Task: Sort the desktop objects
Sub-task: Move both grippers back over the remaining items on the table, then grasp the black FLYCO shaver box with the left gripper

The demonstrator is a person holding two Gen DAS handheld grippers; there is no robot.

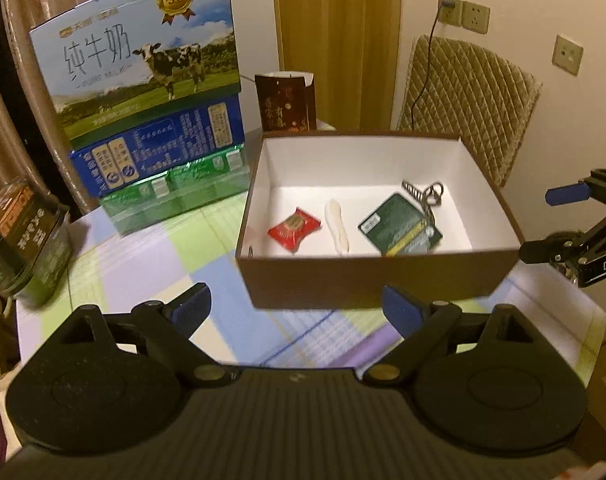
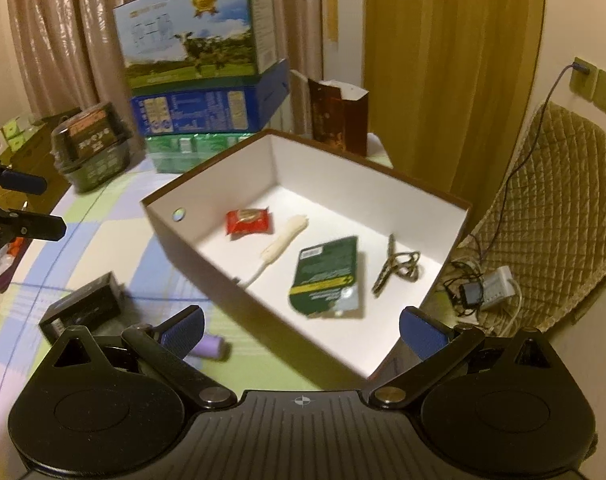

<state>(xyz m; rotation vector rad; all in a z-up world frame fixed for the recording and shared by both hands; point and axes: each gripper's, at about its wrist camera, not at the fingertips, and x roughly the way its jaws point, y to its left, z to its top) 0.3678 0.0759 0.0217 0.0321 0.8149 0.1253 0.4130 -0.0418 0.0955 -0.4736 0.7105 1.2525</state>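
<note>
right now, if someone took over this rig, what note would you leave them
Left gripper: open, empty, short of the box.
Right gripper: open, empty, over the box's near corner.
Brown box on the checked tablecloth already holds the red snack packet, white strip, green packet and keyring.
Left outside the box: small black box and purple cylinder, both on the cloth by the right gripper. Those look like the next picks.
</note>
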